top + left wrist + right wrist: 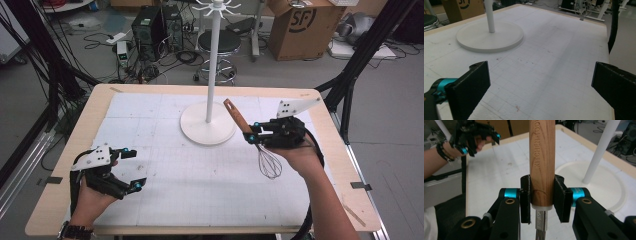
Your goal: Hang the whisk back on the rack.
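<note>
Between my right gripper's (pixel 254 131) pads I am clamping the whisk (pixel 252 142) by its wooden handle — wires hanging down above the mat (pixel 200 175), just right of the stand (pixel 208 129). My left gripper (pixel 131 169) is resting near the mat's left edge — jaws wide, holding nothing.

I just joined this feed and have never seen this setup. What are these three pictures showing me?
No robot arm here: a person holds a two-jaw gripper in each hand at a table. The high view looks down from above the person. The other two come from cameras riding on the grippers. The left gripper is open and holds nothing, just above the mat. The right gripper is shut on a whisk, clamping its wooden handle, wires hanging down. A white hook stand rests on the table.
</note>
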Motion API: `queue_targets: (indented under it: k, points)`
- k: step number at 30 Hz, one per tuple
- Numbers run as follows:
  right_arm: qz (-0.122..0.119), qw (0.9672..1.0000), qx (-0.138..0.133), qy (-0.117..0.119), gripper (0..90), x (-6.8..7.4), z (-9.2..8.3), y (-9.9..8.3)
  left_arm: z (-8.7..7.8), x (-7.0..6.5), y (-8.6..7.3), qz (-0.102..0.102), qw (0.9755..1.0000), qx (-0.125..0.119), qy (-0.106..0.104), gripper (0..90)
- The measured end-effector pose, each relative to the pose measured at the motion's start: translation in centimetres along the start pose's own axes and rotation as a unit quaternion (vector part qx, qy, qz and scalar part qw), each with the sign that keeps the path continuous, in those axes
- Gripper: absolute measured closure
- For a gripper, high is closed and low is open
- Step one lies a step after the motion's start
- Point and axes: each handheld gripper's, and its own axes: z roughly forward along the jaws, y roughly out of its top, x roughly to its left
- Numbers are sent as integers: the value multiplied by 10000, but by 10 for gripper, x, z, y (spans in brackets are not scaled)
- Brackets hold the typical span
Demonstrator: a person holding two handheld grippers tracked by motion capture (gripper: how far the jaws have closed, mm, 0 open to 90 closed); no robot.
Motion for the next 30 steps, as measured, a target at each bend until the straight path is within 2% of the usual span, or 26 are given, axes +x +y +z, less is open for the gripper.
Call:
queue_targets:
  k: [4,10,18,23,27,30]
  points:
    - [-68,9999,-139,-51,705,-7,-8,17,0,0,0,-3,10000,-1,-6,24]
    - [-162,9994,-295,58,705,-15,-11,36,0,0,0,6,10000,-9,-6,24]
    - [-146,9990,-420,-13,705,-25,-11,45,-2,1,0,3,10000,-41,3,24]
    - [-34,9988,-492,-62,705,-33,-15,52,-2,1,0,-3,10000,-34,-2,24]
    - [-84,9987,-458,-200,705,-41,-16,57,-3,1,0,-10,10000,-69,6,24]
    - [17,9985,-491,-235,705,-46,-20,57,-4,2,0,-18,10000,-70,3,24]
